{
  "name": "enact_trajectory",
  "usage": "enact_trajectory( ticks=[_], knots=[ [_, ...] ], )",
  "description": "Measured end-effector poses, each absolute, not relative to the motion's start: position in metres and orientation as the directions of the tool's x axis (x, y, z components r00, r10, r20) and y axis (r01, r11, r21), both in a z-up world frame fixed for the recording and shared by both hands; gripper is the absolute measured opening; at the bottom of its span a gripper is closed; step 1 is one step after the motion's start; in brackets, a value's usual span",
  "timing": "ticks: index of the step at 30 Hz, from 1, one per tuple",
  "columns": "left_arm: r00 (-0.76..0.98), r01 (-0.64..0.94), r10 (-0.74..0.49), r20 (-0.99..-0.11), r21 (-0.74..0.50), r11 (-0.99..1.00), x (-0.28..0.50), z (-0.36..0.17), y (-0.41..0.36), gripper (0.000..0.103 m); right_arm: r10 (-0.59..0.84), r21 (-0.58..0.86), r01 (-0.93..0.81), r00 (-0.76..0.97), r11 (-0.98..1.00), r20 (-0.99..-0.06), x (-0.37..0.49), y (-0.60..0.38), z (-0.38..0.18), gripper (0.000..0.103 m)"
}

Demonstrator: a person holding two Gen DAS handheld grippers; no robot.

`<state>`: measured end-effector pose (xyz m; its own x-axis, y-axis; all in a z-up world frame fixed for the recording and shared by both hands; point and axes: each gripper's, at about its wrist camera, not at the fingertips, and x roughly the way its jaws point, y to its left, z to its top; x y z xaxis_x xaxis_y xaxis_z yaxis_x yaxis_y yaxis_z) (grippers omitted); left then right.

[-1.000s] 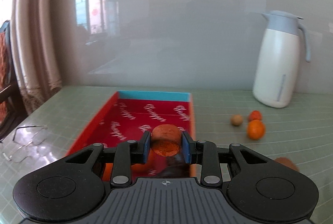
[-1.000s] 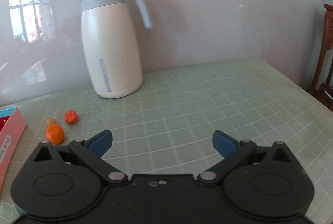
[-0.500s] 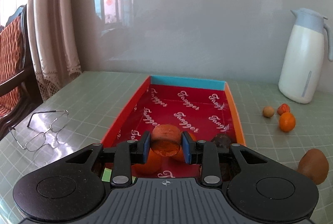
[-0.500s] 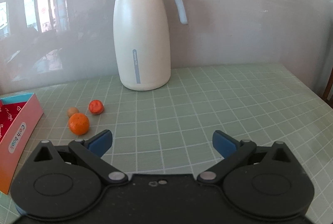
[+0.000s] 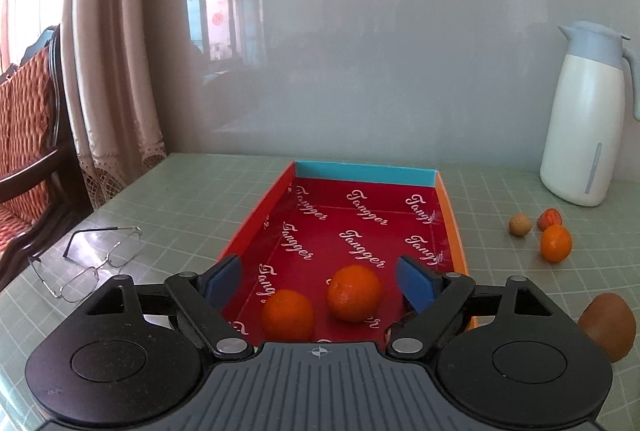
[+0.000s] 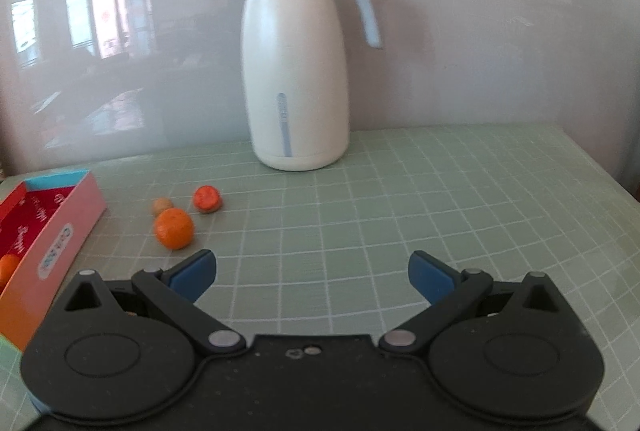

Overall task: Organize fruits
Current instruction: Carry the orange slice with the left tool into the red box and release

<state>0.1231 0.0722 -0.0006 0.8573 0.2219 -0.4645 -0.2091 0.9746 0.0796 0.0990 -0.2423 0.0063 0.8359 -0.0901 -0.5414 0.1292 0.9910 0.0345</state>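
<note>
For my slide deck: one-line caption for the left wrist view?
Left gripper, fingers just opened, above two oranges in the red box.

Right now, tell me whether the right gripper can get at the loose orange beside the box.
Probably yes: the right gripper is open, and only bare table lies between it and the orange, which sits clear of the box.

White thermos jug, eyeglasses, chair, curtain

Two black hand-held grippers: left, right, blue pads, silver pivot screws, round hubs.
</note>
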Motion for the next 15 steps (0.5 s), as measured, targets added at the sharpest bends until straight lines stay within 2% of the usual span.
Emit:
enact_trajectory(
  ticks=[15],
  knots=[
    [0.859, -0.204, 0.226, -0.459, 0.097, 0.974, 0.110, 0.003, 0.075, 0.084, -0.031, 0.042, 0.066, 0.825, 0.997, -0.564, 0.100, -0.227, 0.003, 0.103]
  ],
)
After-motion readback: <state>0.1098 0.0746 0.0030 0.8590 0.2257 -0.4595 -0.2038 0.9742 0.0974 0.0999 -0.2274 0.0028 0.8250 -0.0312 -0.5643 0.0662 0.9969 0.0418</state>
